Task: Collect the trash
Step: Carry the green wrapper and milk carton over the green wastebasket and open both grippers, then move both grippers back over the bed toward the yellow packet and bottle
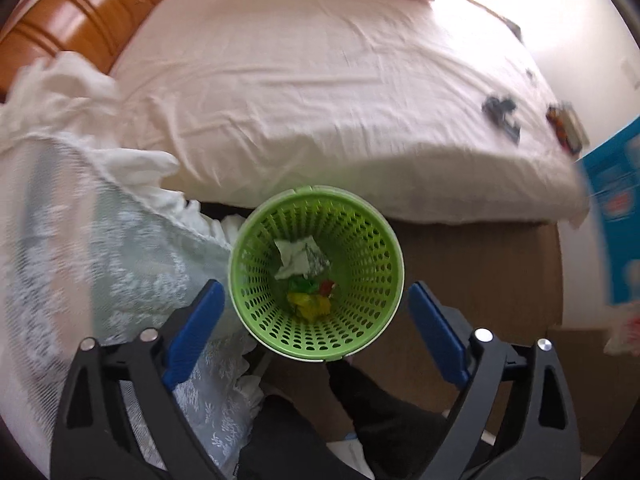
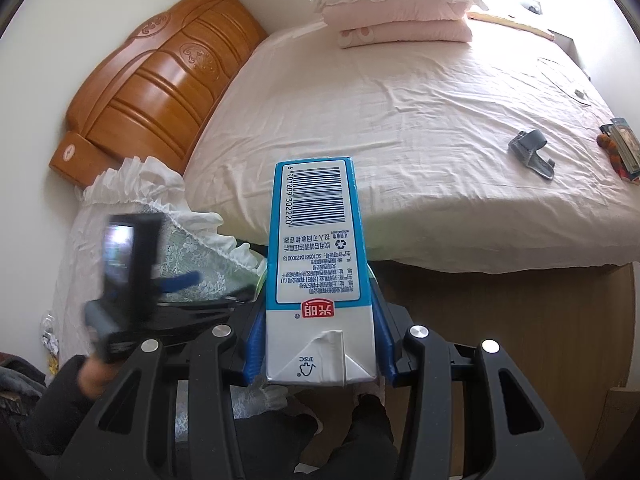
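Your left gripper (image 1: 316,308) gapes wide, empty, over bin (image 1: 384,240) w/ wrappers inside; right gripper (image 2: 318,344) clamps milk carton (image 2: 316,248); bed (image 2: 400,120) scraps left.

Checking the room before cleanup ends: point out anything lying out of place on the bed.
A crumpled grey item lies loose on the pink sheet, and a small pile of colourful flat things sits at the bed's right edge. What they are is unclear.
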### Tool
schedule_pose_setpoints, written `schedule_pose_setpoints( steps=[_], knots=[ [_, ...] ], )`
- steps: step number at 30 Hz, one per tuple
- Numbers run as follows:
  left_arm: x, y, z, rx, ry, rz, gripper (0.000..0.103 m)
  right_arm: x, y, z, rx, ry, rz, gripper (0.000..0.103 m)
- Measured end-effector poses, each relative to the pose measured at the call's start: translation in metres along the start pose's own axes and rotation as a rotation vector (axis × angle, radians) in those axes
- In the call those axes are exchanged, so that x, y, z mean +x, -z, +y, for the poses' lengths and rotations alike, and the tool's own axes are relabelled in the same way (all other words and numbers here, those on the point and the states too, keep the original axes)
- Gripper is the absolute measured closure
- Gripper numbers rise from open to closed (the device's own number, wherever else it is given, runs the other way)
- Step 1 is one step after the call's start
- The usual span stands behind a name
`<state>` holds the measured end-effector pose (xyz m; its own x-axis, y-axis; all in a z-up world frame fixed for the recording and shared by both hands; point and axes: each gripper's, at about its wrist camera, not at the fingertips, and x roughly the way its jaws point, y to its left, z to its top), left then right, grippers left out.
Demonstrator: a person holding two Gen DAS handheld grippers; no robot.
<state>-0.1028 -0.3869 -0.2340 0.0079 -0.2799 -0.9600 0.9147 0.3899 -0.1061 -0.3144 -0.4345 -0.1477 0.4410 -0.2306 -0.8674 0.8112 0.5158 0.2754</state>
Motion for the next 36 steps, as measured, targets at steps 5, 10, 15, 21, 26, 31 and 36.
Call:
schedule_pose_setpoints(
  steps=[5, 10, 15, 21, 26, 31, 36],
  knots=[
    [-0.058, 0.009, 0.020, -0.053, -0.008, -0.101, 0.011, 0.056, -0.002, 0.007, -0.049, -0.017, 0.075, 0.057],
    [-0.088, 0.023, 0.032, -0.079, -0.050, -0.165, 0.008, 0.131, 0.002, 0.027, -0.125, -0.045, 0.187, 0.057],
    [-0.091, 0.033, 0.047, -0.109, -0.100, -0.147, 0.008, 0.198, 0.014, 0.051, -0.186, -0.041, 0.294, 0.010],
    [-0.095, 0.043, 0.069, -0.174, -0.134, -0.144, 0.008, 0.216, 0.024, 0.079, -0.275, -0.027, 0.366, 0.009],
    [-0.106, 0.050, 0.088, -0.228, -0.179, -0.168, 0.008, 0.170, 0.005, 0.082, -0.310, -0.012, 0.284, 0.004],
    [-0.122, 0.056, 0.107, -0.300, -0.224, -0.203, 0.008, 0.108, -0.018, 0.080, -0.290, -0.035, 0.187, 0.003],
    [-0.136, 0.068, 0.129, -0.393, -0.248, -0.230, 0.008, 0.077, -0.031, 0.092, -0.329, -0.047, 0.149, 0.002]
  ],
)
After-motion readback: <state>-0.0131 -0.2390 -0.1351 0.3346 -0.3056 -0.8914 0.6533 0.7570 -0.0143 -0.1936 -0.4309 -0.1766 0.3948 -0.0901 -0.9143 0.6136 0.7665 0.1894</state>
